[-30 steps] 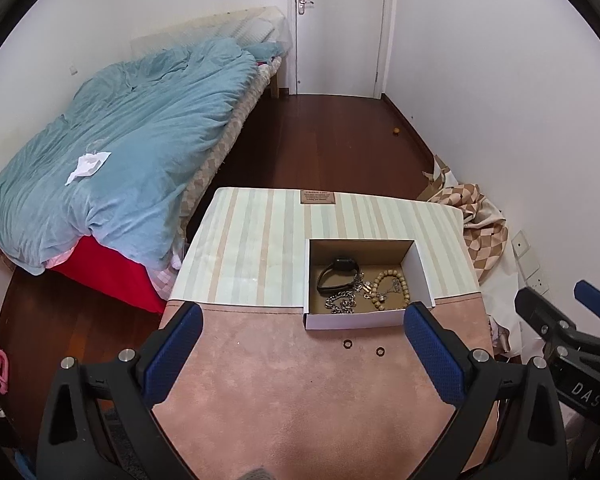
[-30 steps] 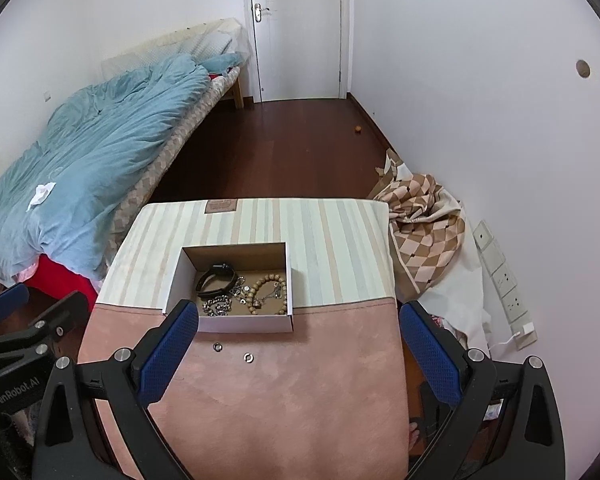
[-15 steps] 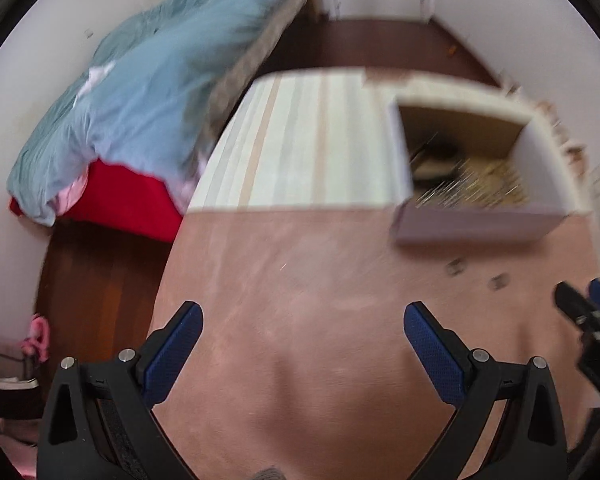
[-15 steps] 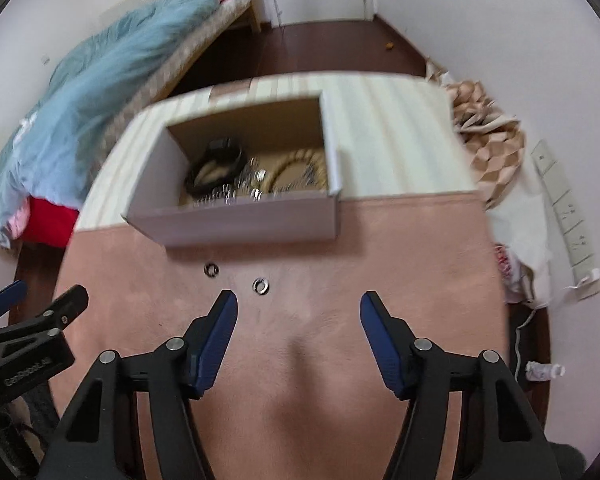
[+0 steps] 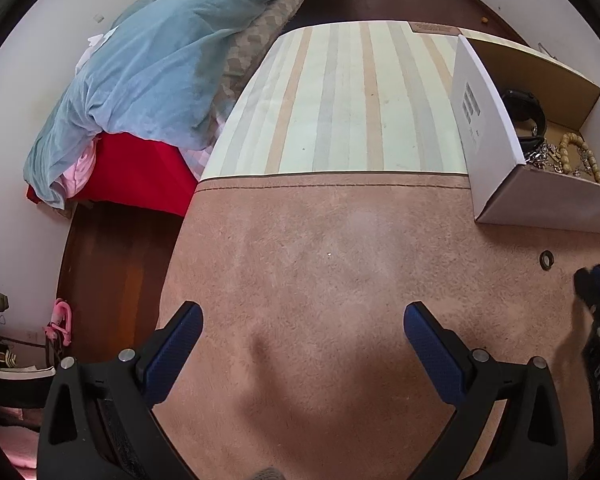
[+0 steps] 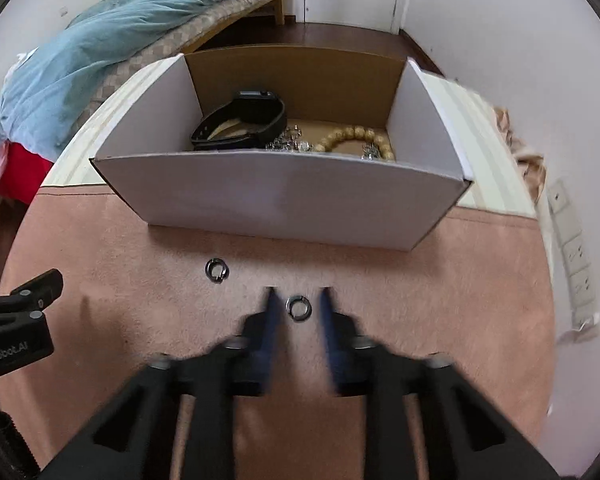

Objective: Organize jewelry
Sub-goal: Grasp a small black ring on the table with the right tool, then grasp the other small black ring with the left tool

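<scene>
Two small metal rings lie on the pink mat in front of a white cardboard box [image 6: 284, 200]. My right gripper [image 6: 298, 300] is low over the mat, its jaws narrowed around the right ring [image 6: 298, 307] with a small gap on each side. The left ring [image 6: 217, 270] lies free; it also shows in the left wrist view [image 5: 546, 259]. The box [image 5: 496, 140] holds a black watch [image 6: 244, 120], a silver chain [image 6: 288, 142] and a wooden bead bracelet [image 6: 354, 140]. My left gripper [image 5: 302, 332] is wide open and empty over the mat, left of the box.
The table top is a pink mat [image 5: 320, 280] in front and a striped cloth [image 5: 352, 100] behind. A bed with a blue duvet [image 5: 160, 60] stands to the left. A wall with sockets [image 6: 572, 256] is close on the right.
My right gripper has dropped toward the mat and narrowed its jaws around the right ring. My left gripper has swung left and lower, still wide open.
</scene>
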`<state>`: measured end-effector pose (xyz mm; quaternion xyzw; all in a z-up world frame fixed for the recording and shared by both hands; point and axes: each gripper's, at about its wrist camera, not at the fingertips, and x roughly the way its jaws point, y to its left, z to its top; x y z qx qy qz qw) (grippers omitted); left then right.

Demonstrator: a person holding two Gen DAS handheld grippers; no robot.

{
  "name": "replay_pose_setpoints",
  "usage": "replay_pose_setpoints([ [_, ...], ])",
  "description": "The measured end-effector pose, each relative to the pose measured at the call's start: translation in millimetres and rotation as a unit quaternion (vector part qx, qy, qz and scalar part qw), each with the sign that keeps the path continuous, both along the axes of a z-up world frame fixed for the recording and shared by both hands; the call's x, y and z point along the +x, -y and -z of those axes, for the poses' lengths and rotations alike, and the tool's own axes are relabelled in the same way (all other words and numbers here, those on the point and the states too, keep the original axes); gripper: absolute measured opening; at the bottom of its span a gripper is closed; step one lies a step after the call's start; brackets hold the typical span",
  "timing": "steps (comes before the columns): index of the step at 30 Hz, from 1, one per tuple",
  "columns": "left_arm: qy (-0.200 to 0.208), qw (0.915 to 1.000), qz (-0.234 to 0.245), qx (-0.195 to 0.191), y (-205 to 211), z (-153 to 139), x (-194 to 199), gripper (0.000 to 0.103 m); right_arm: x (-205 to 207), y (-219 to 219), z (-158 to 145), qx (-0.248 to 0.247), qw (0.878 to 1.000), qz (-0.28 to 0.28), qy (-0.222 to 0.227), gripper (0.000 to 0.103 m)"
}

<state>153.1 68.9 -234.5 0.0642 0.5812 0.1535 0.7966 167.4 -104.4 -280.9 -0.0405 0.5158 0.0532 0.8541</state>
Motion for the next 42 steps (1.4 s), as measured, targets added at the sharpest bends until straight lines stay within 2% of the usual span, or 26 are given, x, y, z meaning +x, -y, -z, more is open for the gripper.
replay_pose_setpoints([
  [5, 0.004, 0.9998, 0.012, -0.014, 10, 0, 3, 0.103, -3, 16, -6, 0.022, 1.000, 0.019, 0.000, 0.013],
  [12, 0.018, 0.9948, 0.053, -0.085, 56, -2, 12, 0.102, -16, 69, -23, 0.038, 0.996, 0.075, 0.013, 0.013],
  [16, 0.002, 0.9873, 0.070, -0.143, 83, 7, 22, 0.101, -16, 94, -23, 0.037, 0.994, 0.105, 0.014, 0.013],
  [21, -0.002, 0.9843, 0.084, -0.155, 105, 15, 28, 0.082, -18, 119, -18, 0.037, 0.990, 0.137, 0.013, 0.013],
  [23, -0.005, 0.9838, 0.091, -0.155, 112, 18, 31, 0.066, -21, 126, -17, 0.037, 0.989, 0.144, 0.012, 0.013],
  [25, -0.004, 0.9839, 0.095, -0.152, 115, 20, 31, 0.062, -21, 129, -15, 0.038, 0.988, 0.148, 0.011, 0.013],
  [27, 0.004, 0.9837, 0.102, -0.148, 117, 20, 34, 0.054, -21, 131, -13, 0.039, 0.988, 0.151, 0.011, 0.013],
  [32, 0.013, 0.9821, 0.116, -0.148, 126, 17, 38, 0.018, -22, 132, -12, 0.041, 0.987, 0.155, 0.011, 0.013],
  [35, 0.016, 0.9810, 0.117, -0.154, 131, 16, 37, 0.010, -23, 132, -14, 0.042, 0.987, 0.158, 0.013, 0.013],
  [42, 0.032, 0.9790, 0.120, -0.162, 121, 6, 28, 0.010, -26, 132, -22, 0.044, 0.987, 0.156, 0.021, 0.013],
])
